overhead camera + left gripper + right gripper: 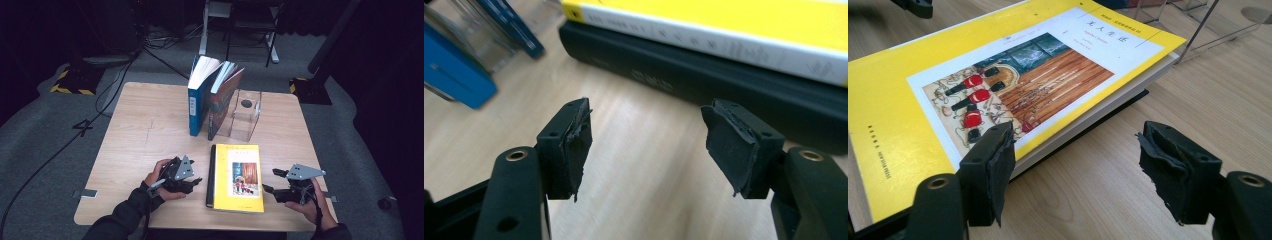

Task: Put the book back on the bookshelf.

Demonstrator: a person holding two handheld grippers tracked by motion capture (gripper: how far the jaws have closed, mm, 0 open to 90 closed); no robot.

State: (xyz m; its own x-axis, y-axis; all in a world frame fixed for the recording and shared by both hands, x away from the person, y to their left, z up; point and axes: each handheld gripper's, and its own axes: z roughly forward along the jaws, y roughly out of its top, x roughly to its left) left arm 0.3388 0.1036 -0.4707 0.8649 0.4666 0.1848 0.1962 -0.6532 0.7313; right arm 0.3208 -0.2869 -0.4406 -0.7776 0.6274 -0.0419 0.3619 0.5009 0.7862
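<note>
A yellow book lies flat on a slightly larger black book at the table's front middle. My left gripper sits low just left of this stack, pointing at the spines. In the left gripper view its jaws stand open over bare wood, with the yellow book's spine and the black book a short way ahead. My right gripper is on the stack's right side, open. In the right gripper view it faces the yellow book's near corner, gripping nothing.
A blue book and a red-covered book stand leaning at the table's back middle, against a clear plastic stand. The wooden table has bare room on its left half. Cables and stands lie on the floor beyond.
</note>
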